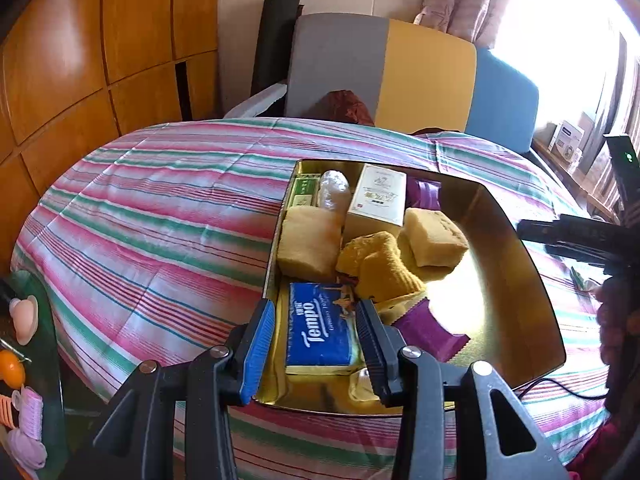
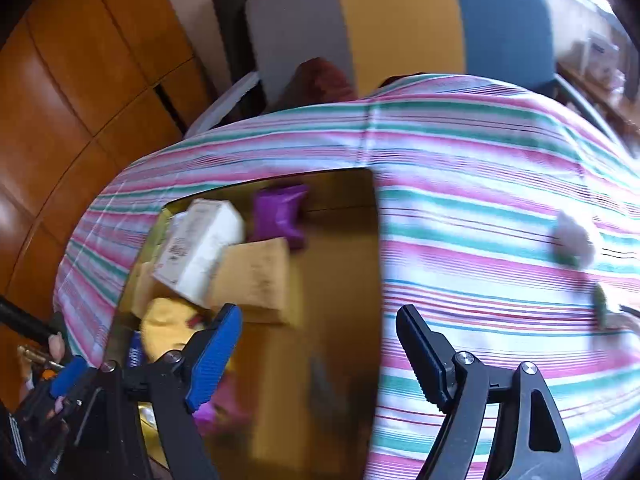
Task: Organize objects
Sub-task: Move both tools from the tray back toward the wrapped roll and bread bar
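A gold metal tin [image 1: 516,280] lies open on the striped cloth. It holds a blue Tempo tissue pack [image 1: 320,330], a white box [image 1: 378,200], yellow sponges [image 1: 308,244], a yellow sock [image 1: 384,268] and purple wrappers [image 1: 430,330]. My left gripper [image 1: 316,336] is open, its pads on either side of the tissue pack, above it. My right gripper [image 2: 320,354] is open and empty over the tin's right edge [image 2: 376,264]; that view is blurred. The white box [image 2: 200,248] and a purple wrapper [image 2: 280,216] show there too.
Small grey and green items [image 2: 576,244] lie on the cloth at the right. A grey, yellow and blue chair back [image 1: 400,72] stands behind the table. Wooden cabinets [image 1: 80,60] are at the left. Hair clips and rollers [image 1: 24,360] sit on a stand at the lower left.
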Available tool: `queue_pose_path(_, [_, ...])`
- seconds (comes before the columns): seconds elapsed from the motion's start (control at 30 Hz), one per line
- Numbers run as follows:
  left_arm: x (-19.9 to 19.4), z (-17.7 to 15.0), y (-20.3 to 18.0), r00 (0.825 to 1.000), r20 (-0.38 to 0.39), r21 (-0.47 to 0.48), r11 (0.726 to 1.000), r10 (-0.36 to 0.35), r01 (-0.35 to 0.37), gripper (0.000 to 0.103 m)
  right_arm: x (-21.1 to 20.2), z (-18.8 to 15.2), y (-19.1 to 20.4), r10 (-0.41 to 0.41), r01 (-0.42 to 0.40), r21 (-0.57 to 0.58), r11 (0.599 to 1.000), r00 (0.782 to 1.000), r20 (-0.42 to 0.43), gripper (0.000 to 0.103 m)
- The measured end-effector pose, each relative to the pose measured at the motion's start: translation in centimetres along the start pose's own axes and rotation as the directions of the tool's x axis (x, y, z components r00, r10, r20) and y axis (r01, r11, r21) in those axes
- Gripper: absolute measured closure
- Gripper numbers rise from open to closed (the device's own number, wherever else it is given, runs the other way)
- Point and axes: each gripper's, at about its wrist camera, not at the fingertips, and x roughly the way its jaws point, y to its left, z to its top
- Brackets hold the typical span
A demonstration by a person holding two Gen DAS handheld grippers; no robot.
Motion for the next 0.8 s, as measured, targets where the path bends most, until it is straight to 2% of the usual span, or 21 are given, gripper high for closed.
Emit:
queue_pose_path(0.23, [-0.2,0.2,-2.0,1.0,0.004,0.051,0.999,-0.019,0.019,0.061,-2.7,0.2,-6.6,-0.11,0.108,0.054,0.993,0.993,0.029,0.021])
queue_pose_path(0.43, [-0.2,0.5,-4.0,0.999,0.002,0.086,0.995,-0.047,0.046,0.061,-4.2,0.6,-14.0,-0.225,0.216,0.159,0.963,0.974,0.04,0.021])
queue_pose_path(0.57, [-0.3,0.6,-5.8,0.998,0.003,0.13,0.989,-0.067,0.066,0.061,-5.3,0.7,-20.5,-0.308,0.282,0.285,0.916,0.95,0.05,0.021])
queue_pose_path(0.73, [-0.1,1.1,-8.4,0.995,-0.008,0.169,0.981,-0.097,0.097,0.061,-5.8,-0.2,-27.8,-0.38,0.331,0.446,0.832,0.925,0.023,0.021])
queue_pose_path(0.8, [0.1,1.2,-9.7,0.994,-0.013,0.187,0.976,-0.111,0.112,0.061,-5.7,-0.6,-29.8,-0.374,0.324,0.507,0.799,0.927,-0.002,0.021])
